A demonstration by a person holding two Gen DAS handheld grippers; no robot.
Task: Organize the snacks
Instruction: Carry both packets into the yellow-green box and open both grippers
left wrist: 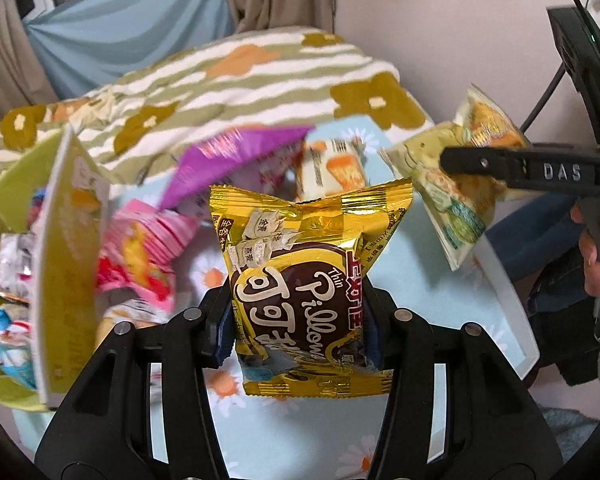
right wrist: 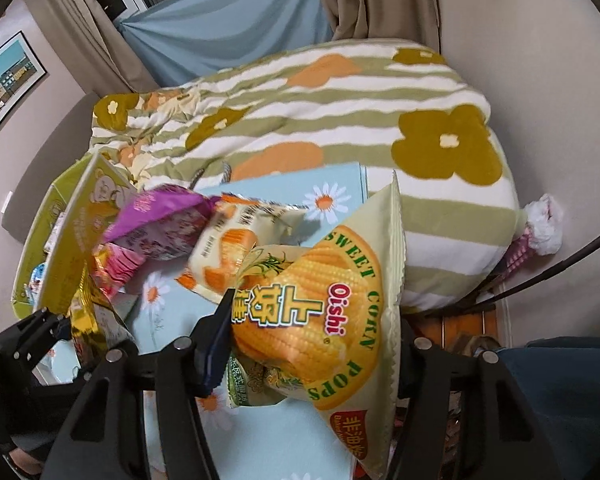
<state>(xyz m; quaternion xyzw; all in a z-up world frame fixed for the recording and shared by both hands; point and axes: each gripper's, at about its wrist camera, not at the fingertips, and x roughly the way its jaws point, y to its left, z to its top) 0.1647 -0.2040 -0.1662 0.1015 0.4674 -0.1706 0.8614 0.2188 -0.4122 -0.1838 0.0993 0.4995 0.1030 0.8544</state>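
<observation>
Both tools loaded, lifted over the daisy-print desk (left wrist: 420, 280): left tool (left wrist: 296, 320) clamps gold cocoa packet (left wrist: 300, 264), right tool (right wrist: 312, 344) squeezes corn pops bag (right wrist: 332, 320). Risk: slick puffy film slips, or bags collide near the green box (left wrist: 56, 260).

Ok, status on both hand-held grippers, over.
Left hand-held gripper shut on gold cocoa pack. Right hand-held gripper shut on corn pops bag. Both lifted off table; nothing blocking.

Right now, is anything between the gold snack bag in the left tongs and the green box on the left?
Partly. The gold bag hangs in the left tongs above the table. Between it and the green box stands the box's raised flap, with pink and purple packets piled beside it.
</observation>
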